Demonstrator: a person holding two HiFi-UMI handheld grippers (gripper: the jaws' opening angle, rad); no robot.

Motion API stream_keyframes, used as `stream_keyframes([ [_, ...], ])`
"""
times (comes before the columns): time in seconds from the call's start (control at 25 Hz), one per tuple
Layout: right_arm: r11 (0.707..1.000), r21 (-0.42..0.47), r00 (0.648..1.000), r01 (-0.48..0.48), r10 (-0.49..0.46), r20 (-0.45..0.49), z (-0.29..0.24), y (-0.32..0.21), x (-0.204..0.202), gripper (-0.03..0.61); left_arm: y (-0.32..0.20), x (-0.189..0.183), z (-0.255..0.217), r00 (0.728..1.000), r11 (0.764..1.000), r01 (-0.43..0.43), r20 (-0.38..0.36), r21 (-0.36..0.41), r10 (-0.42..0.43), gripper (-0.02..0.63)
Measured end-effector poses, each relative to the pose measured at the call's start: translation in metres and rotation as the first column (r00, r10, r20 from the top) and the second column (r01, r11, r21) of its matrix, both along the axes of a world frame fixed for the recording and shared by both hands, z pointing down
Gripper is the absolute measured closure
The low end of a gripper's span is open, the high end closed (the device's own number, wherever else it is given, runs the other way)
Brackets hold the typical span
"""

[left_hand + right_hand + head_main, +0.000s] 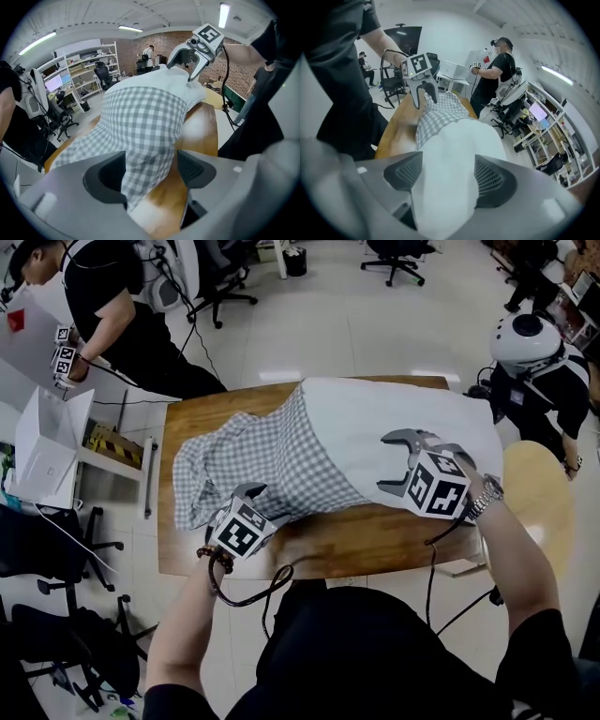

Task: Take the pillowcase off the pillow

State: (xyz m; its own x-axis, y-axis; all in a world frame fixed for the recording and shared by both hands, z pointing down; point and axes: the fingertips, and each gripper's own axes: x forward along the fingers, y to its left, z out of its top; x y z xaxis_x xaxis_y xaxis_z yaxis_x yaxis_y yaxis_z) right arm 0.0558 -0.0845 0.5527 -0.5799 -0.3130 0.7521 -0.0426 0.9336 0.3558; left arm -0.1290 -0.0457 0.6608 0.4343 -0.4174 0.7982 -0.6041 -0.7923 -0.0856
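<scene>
Parted jaws of the left gripper [249, 493], checked pillowcase [272, 460] loose between them, unpinched. Likewise spread, the right gripper [396, 463], astride the bare white end of the pillow [375, 409]. Beneath both sets of jaws, a wooden table [375, 542]. Beyond the jaws, pale floor [375, 324], office chairs [394, 257], shelving [89, 63], a brick wall [159, 40] and another person [112, 296].

Premises: shared lab-type workroom. Evidence: rolling office chairs [394, 263], white metal shelving [86, 65] beside desk monitors [53, 82], ceiling strip lights [131, 29], hard pale floor [328, 324], and a second person [103, 296] handling marker-cube equipment.
</scene>
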Motion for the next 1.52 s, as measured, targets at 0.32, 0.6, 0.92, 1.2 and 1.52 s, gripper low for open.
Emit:
stream_keyframes([
  [0.32, 0.996, 0.082, 0.984, 0.024, -0.010, -0.175, 0.059, 0.007, 0.005, 0.232, 0.013, -0.007, 0.056, 0.990, 0.998, 0.052, 0.130, -0.020, -0.049, 0.265],
  [0.6, 0.987, 0.158, 0.957, 0.017, 0.030, -0.288, 0.101, -0.004, 0.007, 0.337, 0.002, -0.023, 0.098, 0.968, 0.990, 0.130, 0.226, -0.062, -0.113, 0.398],
  [0.92, 0.973, 0.228, 0.961, 0.027, 0.037, -0.273, 0.095, 0.000, 0.011, 0.553, 0.002, -0.043, 0.094, 0.956, 0.984, 0.169, 0.251, -0.056, -0.150, 0.606],
  [1.2, 0.974, 0.226, 0.965, -0.008, 0.066, -0.252, 0.084, 0.009, 0.035, 0.558, 0.013, -0.068, 0.084, 0.948, 0.974, 0.216, 0.253, -0.062, -0.194, 0.607],
  [1.52, 0.972, 0.234, 0.961, -0.033, 0.095, -0.261, 0.077, 0.014, 0.067, 0.558, 0.019, -0.099, 0.075, 0.929, 0.961, 0.273, 0.271, -0.046, -0.252, 0.607],
])
